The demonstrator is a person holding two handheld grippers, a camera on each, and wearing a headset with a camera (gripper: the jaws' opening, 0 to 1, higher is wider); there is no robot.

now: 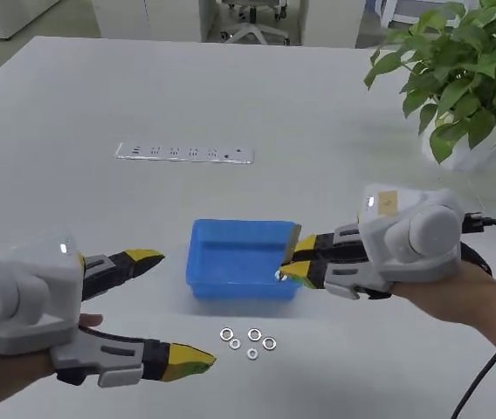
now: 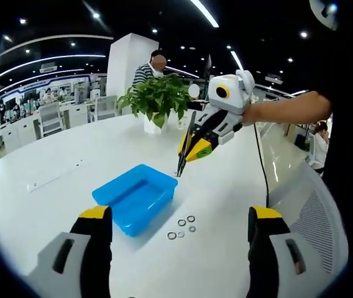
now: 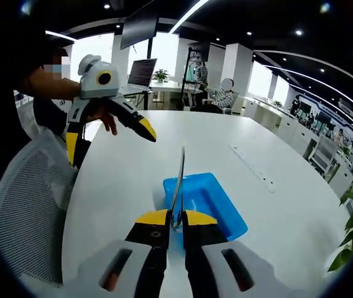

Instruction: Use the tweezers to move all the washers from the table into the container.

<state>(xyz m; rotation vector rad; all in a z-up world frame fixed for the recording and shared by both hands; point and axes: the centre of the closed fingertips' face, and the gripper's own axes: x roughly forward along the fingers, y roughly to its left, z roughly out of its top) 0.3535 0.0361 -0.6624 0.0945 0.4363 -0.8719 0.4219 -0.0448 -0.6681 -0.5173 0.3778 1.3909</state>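
The right gripper [image 1: 296, 259] is hanging at the right edge of the blue container [image 1: 239, 288], its jaws clamped together on the tweezers [image 3: 178, 180], which are sticking out forward from between the yellow tips. In the left gripper view the tweezers are slanting down, with their point sitting just over the container's near right corner; whether anything is pinched in the point is too small to tell. The container is standing on the white table [image 1: 99, 105], open side up, and its inside is looking bare in the head view. Five washers [image 1: 248, 340] are lying in a loose cluster on the table just in front of the container, near its right half, apart from it and from both grippers. The left gripper [image 1: 187, 305] is hovering to the left of the washers and the container, its jaws spread wide apart and gripping nothing; in its own view the washers are lying between the two jaw tips, farther out on the table. A white power strip [image 1: 184, 154] is lying flat well behind the container. A leafy plant [image 1: 466, 70] is standing at the far right of the table. In the right gripper view a mesh chair [image 3: 21, 205] is standing beside the table's edge, and people are sitting at another table in the background.
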